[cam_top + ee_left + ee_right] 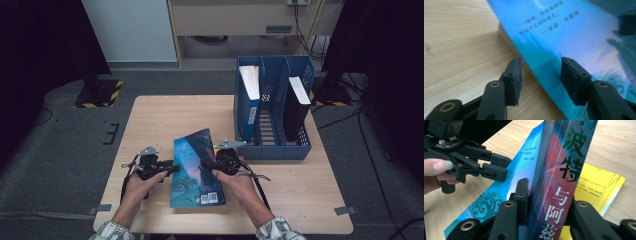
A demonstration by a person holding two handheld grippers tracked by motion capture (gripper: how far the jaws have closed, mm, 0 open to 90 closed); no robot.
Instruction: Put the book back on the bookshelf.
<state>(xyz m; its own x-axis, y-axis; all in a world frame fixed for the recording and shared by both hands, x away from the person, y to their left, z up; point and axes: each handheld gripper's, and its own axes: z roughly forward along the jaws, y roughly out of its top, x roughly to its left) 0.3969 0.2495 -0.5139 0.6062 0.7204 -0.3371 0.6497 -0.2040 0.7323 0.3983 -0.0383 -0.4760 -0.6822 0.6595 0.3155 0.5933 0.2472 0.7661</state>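
- Right gripper [546, 202] is clamped across the spine of a blue paperback book [196, 167], one jaw on each cover, tipping that edge up off the worktop [150, 120].
- Left gripper [540, 75] stands partly open at the book's opposite long edge, its jaws straddling that edge with neither pad pressing on the cover; it holds nothing.
- The blue book sits at the near middle of the worktop between the two hands, back cover and barcode showing in the high view, tilted rather than flat.
- A yellow book [604, 187] lies flat on the worktop beneath the lifted one, seen in the right gripper view.
- Beyond it, at the far right of the worktop, a blue file rack [272, 147] has three slots: a blue volume [248, 105] stands in the left one, a black volume [296, 112] in the right one, and the middle one looks free.
- Judged step: standing the book up on edge, likely ahead of shelving it in the rack.
- The next move likely calls for the right gripper to keep its firm hold while lifting, with the left steadying the free edge so the book doesn't flop open or drag the yellow one along.
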